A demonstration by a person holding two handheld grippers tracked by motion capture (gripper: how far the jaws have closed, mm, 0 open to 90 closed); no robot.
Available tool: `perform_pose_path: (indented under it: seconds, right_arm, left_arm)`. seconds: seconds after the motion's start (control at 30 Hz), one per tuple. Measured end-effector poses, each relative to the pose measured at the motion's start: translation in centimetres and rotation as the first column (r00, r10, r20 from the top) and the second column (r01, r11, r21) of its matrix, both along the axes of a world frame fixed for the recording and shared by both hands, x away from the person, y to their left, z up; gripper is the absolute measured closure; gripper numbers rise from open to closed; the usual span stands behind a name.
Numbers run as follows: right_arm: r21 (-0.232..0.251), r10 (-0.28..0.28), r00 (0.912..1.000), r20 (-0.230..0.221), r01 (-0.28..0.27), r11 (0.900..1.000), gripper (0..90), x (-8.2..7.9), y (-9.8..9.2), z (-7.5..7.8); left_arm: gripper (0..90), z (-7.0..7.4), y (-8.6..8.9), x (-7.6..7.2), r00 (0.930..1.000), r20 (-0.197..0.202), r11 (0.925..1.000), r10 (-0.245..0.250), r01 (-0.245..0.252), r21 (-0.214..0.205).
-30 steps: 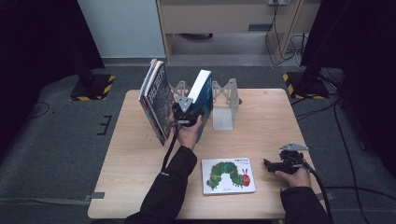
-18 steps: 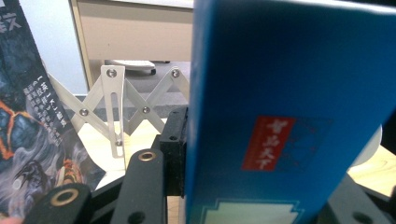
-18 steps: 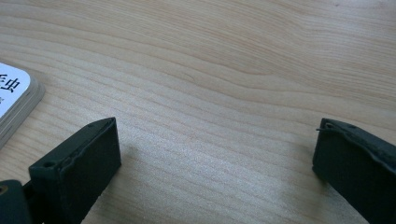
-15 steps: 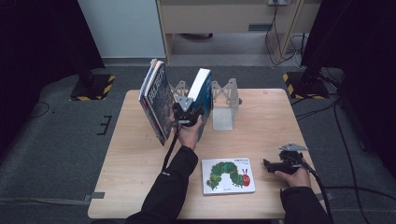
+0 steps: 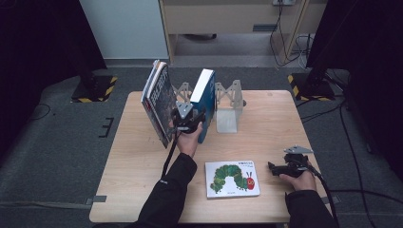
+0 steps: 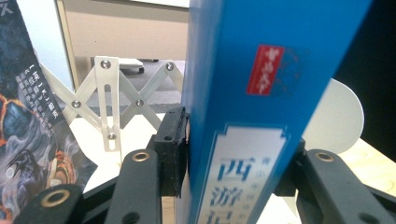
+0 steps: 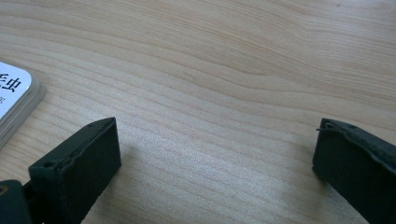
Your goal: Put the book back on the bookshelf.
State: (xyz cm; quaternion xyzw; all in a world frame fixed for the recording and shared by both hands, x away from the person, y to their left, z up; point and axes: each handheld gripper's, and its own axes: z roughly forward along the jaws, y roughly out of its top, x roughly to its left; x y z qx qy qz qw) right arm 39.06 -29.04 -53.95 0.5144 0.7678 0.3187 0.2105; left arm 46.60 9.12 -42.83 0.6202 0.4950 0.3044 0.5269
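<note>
Blue book (image 5: pixel 205 97) upright — in rack (image 5: pixel 229 105).

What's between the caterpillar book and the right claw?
Bare tabletop only. The high view shows the caterpillar book flat with a gap to the right claw, resting open.

Blue book (image 5: pixel 205 102) with red label; green caterpillar on white book (image 5: pixel 232 178).

Pale wooden table (image 5: pixel 266 118) on grey carpet floor (image 5: pixel 57 156). Black stand bases with yellow-black hazard stripes (image 5: pixel 92 90) either side. Behind: white panel (image 5: pixel 123 26), beige cabinet (image 5: pixel 228 14) (cables trailing nearby). Surroundings dark.
</note>
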Motion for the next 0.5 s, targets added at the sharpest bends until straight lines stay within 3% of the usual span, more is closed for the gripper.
perform_pose_path:
  seconds: [0.2,0.5]
  right_arm:
    - [0.0,0.001,1.0,0.0,-0.001,1.0,1.2,0.0,0.01,0.0]
    - [-0.001,0.001,1.0,0.001,-0.001,1.0,1.1,0.02,0.01,-0.01]
  left_arm:
    - [59.5,0.3,-0.39,0.15,0.9997,-0.009,0.9992,0.022,-0.021,0.034]
    - [59.5,0.42,-0.64,0.95,0.9994,-0.02,0.9991,0.029,-0.028,0.032]
